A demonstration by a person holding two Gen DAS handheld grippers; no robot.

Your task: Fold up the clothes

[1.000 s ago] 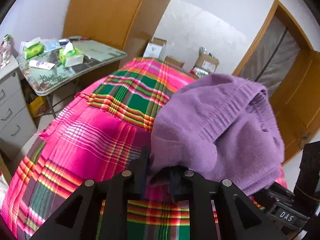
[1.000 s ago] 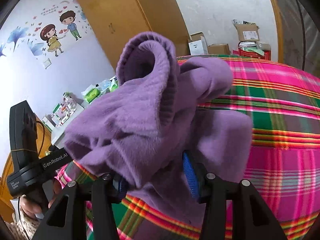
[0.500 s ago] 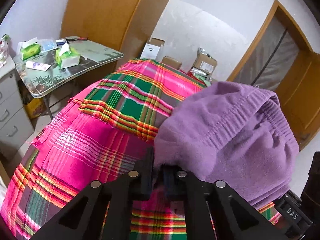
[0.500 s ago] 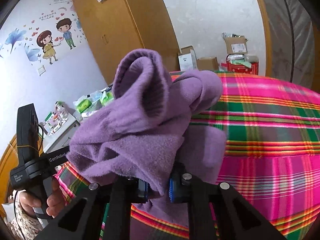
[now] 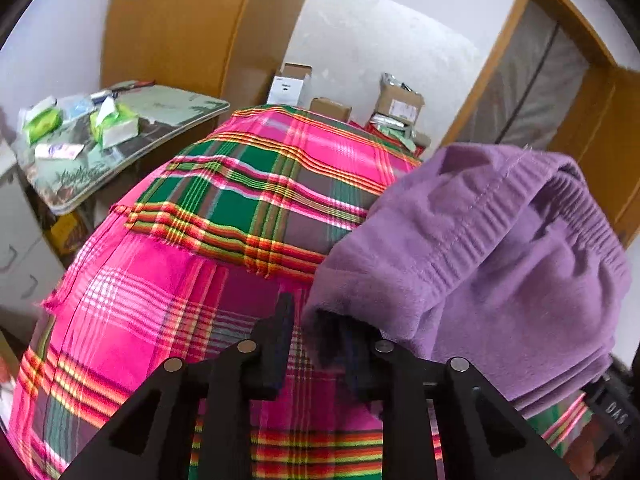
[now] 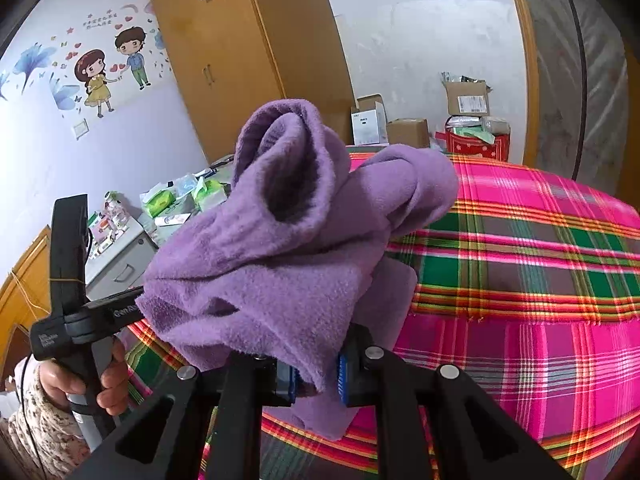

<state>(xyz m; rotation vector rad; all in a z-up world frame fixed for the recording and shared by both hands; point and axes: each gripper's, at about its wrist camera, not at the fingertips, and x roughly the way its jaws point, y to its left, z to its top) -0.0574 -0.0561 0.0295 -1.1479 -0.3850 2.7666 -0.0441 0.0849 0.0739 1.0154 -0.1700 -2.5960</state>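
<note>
A purple fleece garment [image 5: 480,248] with an elastic waistband hangs bunched above the pink-and-green plaid cover [image 5: 160,300]. My left gripper [image 5: 310,328] has its jaws opening. The garment's lower edge drapes over the right finger, and plaid shows in the gap beside the left finger [image 5: 280,328]. In the right wrist view the same garment [image 6: 288,248] is piled in front of my right gripper [image 6: 318,376], whose blue pads pinch a fold of it. A hand [image 6: 112,380] holds the left gripper's handle [image 6: 68,280] at the left, and fleece hides its fingertips.
The plaid cover [image 6: 520,280] spreads to the right and far side. A side table [image 5: 168,104] with tissue packs stands at the left beside grey drawers [image 6: 120,268]. Cardboard boxes [image 5: 400,100] line the far wall, between a wooden wardrobe [image 5: 180,20] and a door [image 5: 580,120].
The right jaws went from wide to pinched on the fleece. The left jaws, tight on the garment's edge half a second ago, have parted. The garment has shifted right in the left view.
</note>
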